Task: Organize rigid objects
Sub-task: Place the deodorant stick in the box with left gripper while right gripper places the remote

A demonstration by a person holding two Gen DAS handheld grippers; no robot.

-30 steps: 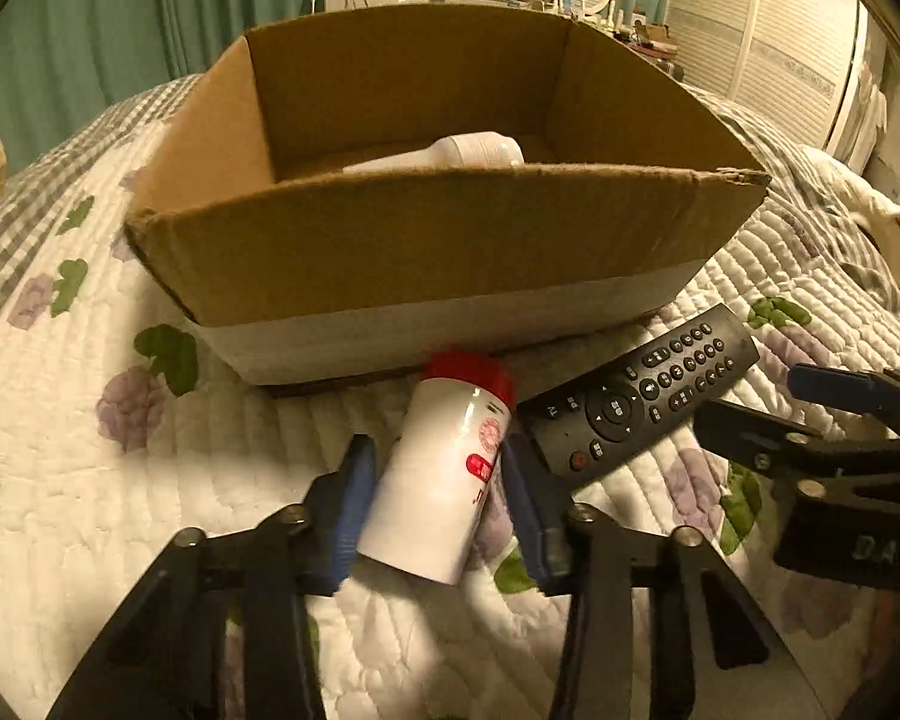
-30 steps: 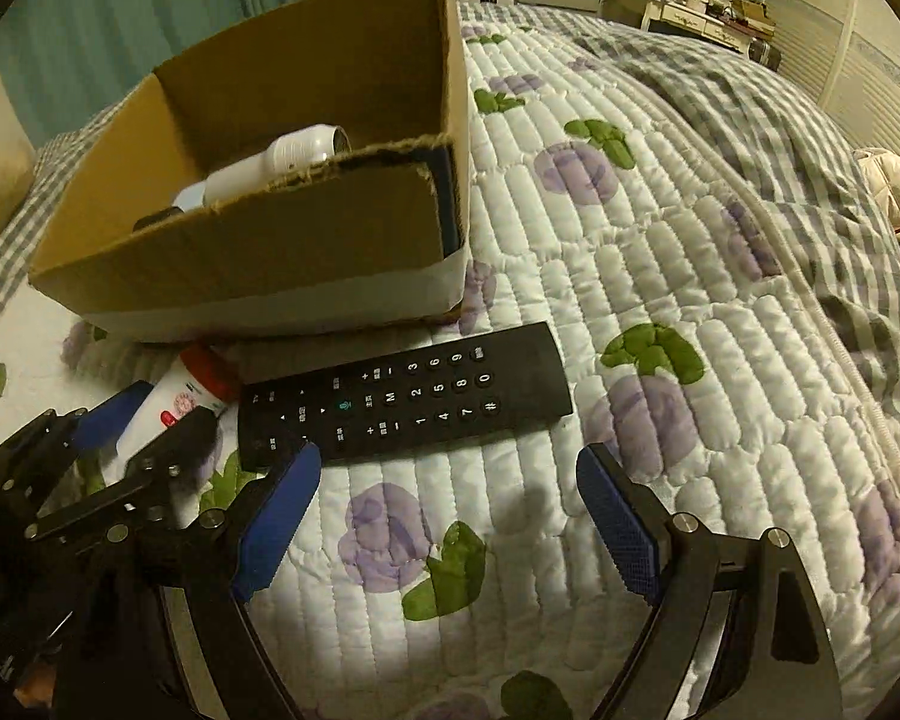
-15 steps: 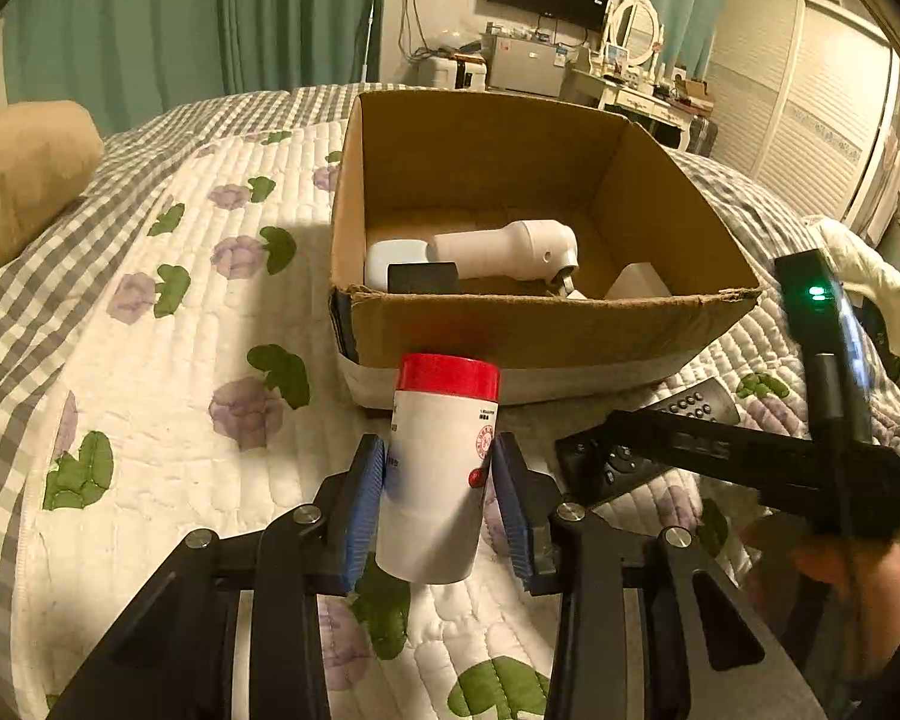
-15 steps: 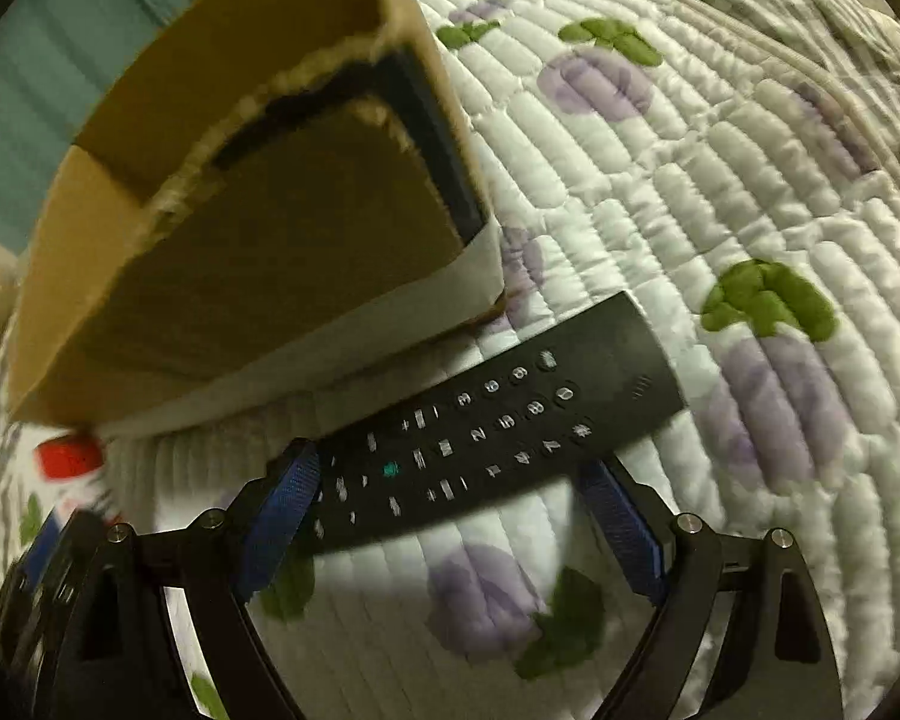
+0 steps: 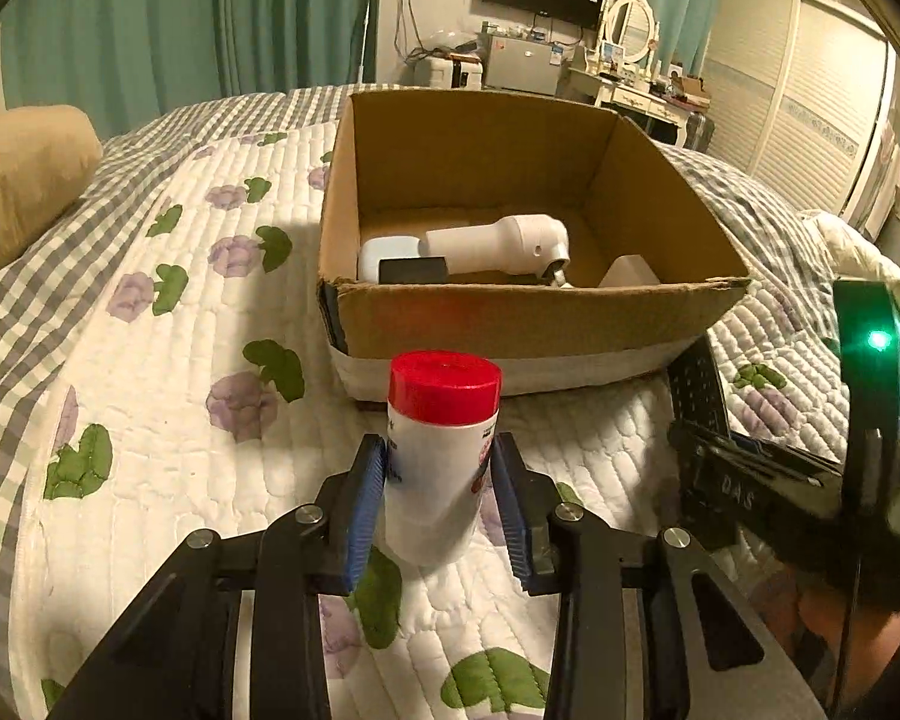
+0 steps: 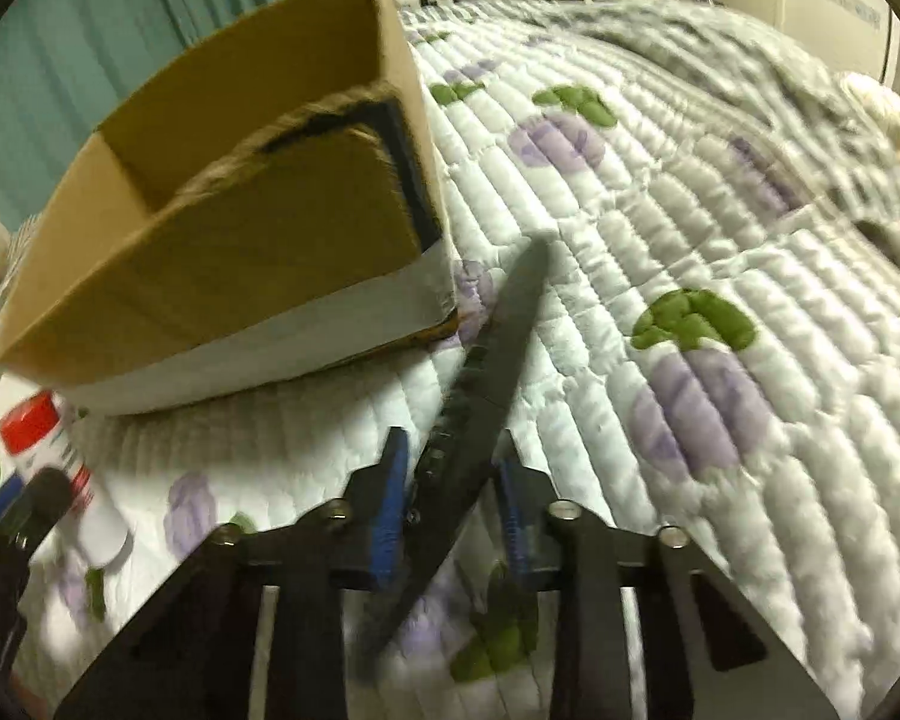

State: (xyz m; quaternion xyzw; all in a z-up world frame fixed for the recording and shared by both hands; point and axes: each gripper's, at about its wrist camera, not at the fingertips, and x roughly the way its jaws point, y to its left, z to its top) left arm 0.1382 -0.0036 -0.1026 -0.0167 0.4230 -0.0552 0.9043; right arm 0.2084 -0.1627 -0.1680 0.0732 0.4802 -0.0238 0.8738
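Observation:
My left gripper (image 5: 441, 495) is shut on a white bottle with a red cap (image 5: 438, 456) and holds it upright above the quilt, in front of the cardboard box (image 5: 528, 318). The bottle also shows at the left of the right wrist view (image 6: 54, 468). My right gripper (image 6: 450, 492) is shut on a black remote control (image 6: 486, 372), lifted and tilted on edge beside the box's right corner (image 6: 270, 252). The remote's end shows in the left wrist view (image 5: 699, 387). The box holds a white handheld device (image 5: 498, 243) and other white items.
The box sits on a bed with a white floral quilt (image 5: 150, 372) over a grey checked cover. A tan pillow (image 5: 18, 180) lies far left. Furniture and a wardrobe stand beyond the bed. A white bundle (image 6: 876, 114) lies at the far right.
My left gripper closed on the bottle and lifted it upright off the quilt. My right gripper moved onto the remote, closed on it and raised it on edge.

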